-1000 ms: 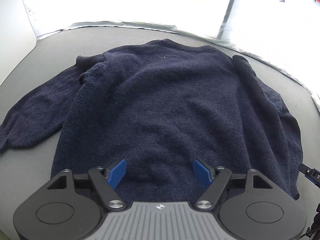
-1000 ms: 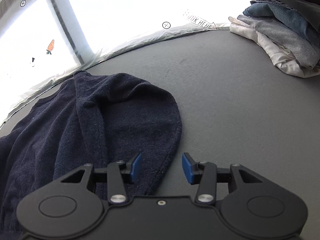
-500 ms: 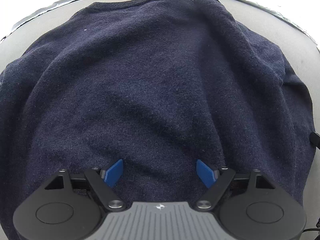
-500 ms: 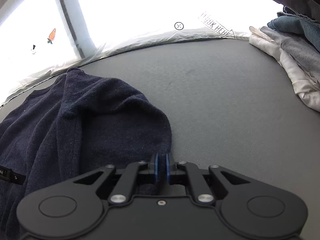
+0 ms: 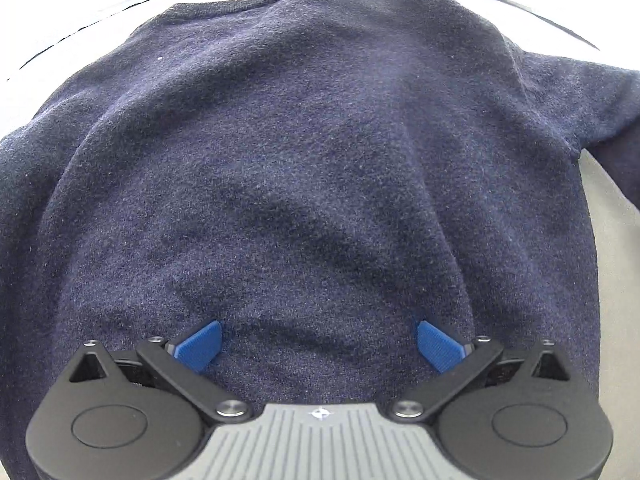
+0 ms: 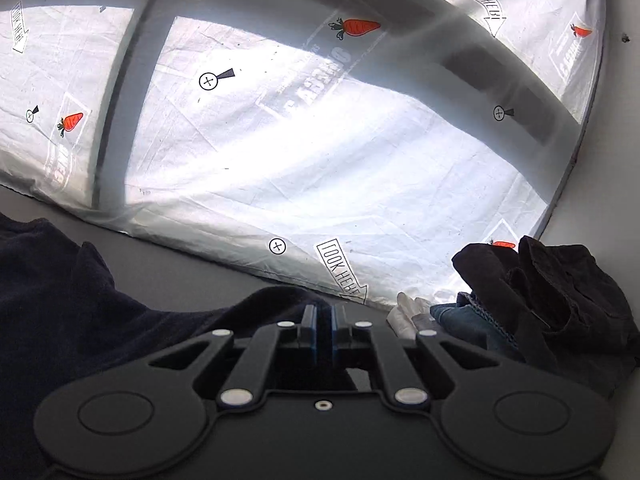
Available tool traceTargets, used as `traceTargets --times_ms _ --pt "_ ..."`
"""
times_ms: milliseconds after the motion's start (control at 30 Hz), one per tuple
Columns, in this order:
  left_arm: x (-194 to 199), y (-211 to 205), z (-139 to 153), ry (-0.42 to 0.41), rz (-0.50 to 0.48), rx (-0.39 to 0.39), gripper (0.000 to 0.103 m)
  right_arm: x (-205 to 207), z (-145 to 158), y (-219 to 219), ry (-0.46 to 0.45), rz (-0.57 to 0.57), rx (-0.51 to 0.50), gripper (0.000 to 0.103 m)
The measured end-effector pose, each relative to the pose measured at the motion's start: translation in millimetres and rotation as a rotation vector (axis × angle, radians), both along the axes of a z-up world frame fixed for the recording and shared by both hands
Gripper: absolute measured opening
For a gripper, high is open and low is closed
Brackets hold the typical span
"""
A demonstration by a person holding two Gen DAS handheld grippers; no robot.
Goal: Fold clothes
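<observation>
Two handheld grippers work over one dark navy knitted sweater (image 5: 312, 168), which lies spread on a flat grey table top (image 5: 612, 280) and fills almost the whole left wrist view. Its ribbed neckline lies at the far edge, and a sleeve runs off to the right, lifted clear of the table.

The left gripper (image 5: 318, 342) points steeply down over the near part of the sweater. Its jaws are opening and stand wide apart, and the blue pads (image 5: 200, 344) sit just above or on the knit with nothing pinched between them; whether they touch the fabric cannot be told.

The right gripper (image 6: 323, 334) has its jaws pressed together on a fold of the same navy sweater (image 6: 80, 308), which rises in a dark hump just beyond the fingertips and trails away to the left. Beyond it hangs a backlit white sheet printed with orange carrots and arrows (image 6: 320, 152). At the far right, against the wall, a pile of other clothes (image 6: 540, 300) rests on the table, dark garments on top of blue and white ones.
</observation>
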State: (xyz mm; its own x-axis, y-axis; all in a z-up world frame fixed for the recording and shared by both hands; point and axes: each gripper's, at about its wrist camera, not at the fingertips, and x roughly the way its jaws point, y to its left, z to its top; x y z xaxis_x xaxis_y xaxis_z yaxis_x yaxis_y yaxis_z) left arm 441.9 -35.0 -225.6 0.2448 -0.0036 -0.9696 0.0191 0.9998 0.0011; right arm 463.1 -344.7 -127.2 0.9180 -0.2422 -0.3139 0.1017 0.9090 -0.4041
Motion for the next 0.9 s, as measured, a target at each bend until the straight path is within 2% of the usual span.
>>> traceTargets --times_ms 100,200,267,367,467,533,633,800,867,900 --pt "-3 0 1 -0.012 -0.011 -0.001 0.103 -12 -9 4 0.02 -0.006 -0.056 0.007" --pt "-3 0 1 -0.013 -0.014 0.002 0.103 -26 -42 2 0.164 -0.022 -0.046 0.007" --pt "-3 1 0 -0.013 -0.015 0.002 0.103 -35 -61 -1 0.268 -0.043 0.027 0.007" --pt "-3 -1 -2 -0.02 -0.013 0.005 0.103 -50 -84 -11 0.402 -0.106 0.212 0.007" --pt "-4 -1 -3 -0.028 -0.012 0.006 0.103 -59 -76 -26 0.347 -0.164 0.3 0.014" --pt "-4 0 -3 -0.031 -0.011 0.007 0.103 -58 -66 -40 0.281 -0.21 0.349 0.031" --pt "-3 0 -3 -0.027 -0.01 0.009 0.103 -51 -50 -69 0.168 -0.301 0.454 0.046" --pt "-2 0 -3 -0.018 -0.009 0.009 0.103 -5 -70 -111 0.239 -0.398 0.605 0.049" --pt "-1 0 -3 -0.014 -0.009 0.009 0.103 9 -80 -118 0.239 -0.42 0.643 0.054" --pt "-1 0 -3 -0.012 -0.009 0.009 0.103 16 -85 -121 0.239 -0.431 0.662 0.06"
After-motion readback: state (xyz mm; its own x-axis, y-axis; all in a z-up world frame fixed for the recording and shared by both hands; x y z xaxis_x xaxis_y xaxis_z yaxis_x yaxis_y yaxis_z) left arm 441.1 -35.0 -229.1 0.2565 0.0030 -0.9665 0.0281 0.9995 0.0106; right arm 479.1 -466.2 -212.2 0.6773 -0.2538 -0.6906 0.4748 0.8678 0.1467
